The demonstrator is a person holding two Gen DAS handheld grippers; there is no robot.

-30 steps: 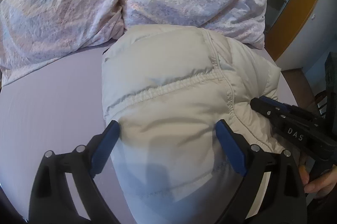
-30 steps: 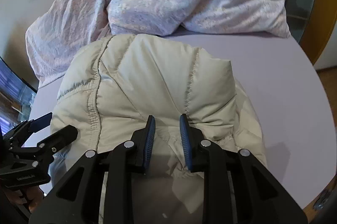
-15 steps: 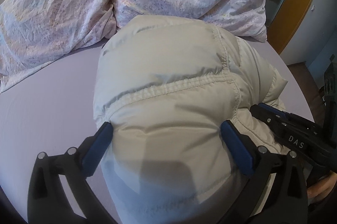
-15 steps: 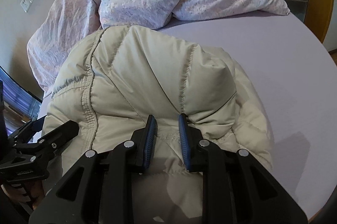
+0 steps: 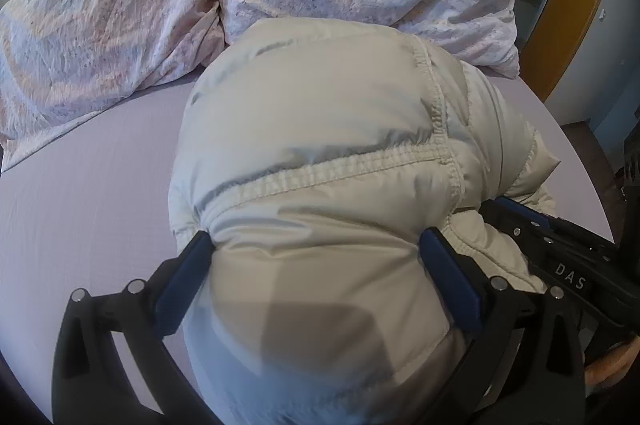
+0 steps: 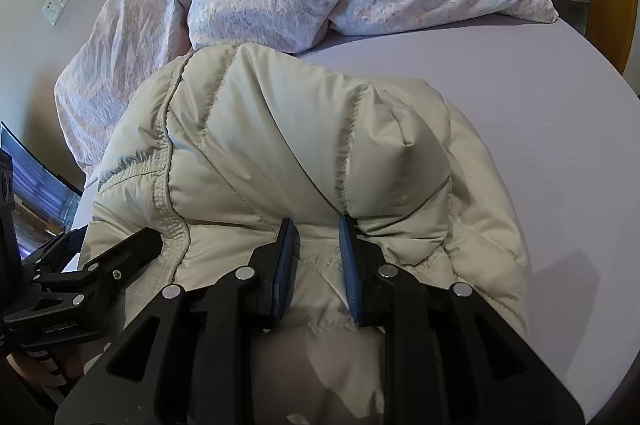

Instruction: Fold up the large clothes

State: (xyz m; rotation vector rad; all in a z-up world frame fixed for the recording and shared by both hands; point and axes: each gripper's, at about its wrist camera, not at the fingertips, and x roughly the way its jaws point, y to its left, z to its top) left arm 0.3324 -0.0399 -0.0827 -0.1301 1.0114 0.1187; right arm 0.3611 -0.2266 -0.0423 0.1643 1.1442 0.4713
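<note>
Having sunk closer onto the cream puffer jacket [image 5: 320, 153] since a second ago, with the left gripper [image 5: 316, 265] jaws just widened to full spread, bulging padding filling the gap. Right gripper [image 6: 316, 257] pinching a narrow fold of jacket between blue pads [image 6: 286, 261]. Lying beyond both sets of fingertips: rumpled floral duvet [image 5: 120, 17], touching the jacket's far edge. Spreading outward either side: lilac sheet [image 6: 540, 97].

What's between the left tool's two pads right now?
A puffy fold of the beige jacket fills the left tool, seen in the left wrist view.
</note>
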